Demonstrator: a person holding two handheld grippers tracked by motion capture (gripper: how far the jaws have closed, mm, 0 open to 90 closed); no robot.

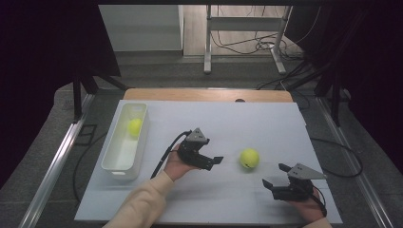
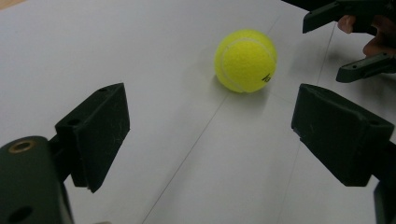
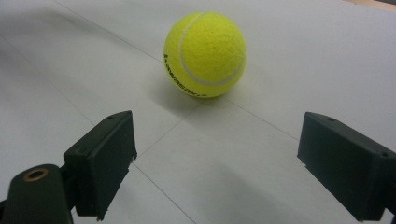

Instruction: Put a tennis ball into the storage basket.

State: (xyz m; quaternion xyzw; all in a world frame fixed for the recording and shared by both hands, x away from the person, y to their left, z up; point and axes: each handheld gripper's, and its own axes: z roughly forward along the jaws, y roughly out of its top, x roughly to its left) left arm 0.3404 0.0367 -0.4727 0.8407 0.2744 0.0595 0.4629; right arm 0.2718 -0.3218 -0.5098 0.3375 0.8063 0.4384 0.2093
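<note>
White sheet (image 1: 266,123) over the table (image 1: 204,94), wood edge showing at the far side. Plenty of bare sheet around the middle and toward the far and right edges. Yellow ball (image 1: 249,158) loose on the sheet right of centre, between the two grippers, touching neither.

White bin (image 1: 124,142) along the sheet's left edge, long side running front to back. One more yellow ball (image 1: 135,126) inside, toward the far end; rest of the bin floor bare.

Left gripper (image 1: 212,161) mid-sheet, just right of the bin, pointing right at the loose ball, jaws spread wide, nothing between them. Hand (image 1: 175,164) behind it, cream sleeve (image 1: 142,202) coming up from the bottom edge. Left gripper view: ball (image 2: 245,60) ahead beyond the jaw tips, right gripper (image 2: 350,44) past it at top right.

Right gripper (image 1: 275,175) near the sheet's front right, pointing left and slightly away, jaws also wide apart and empty. Right gripper view: ball (image 3: 204,54) ahead, centred, clear of both jaws.
</note>
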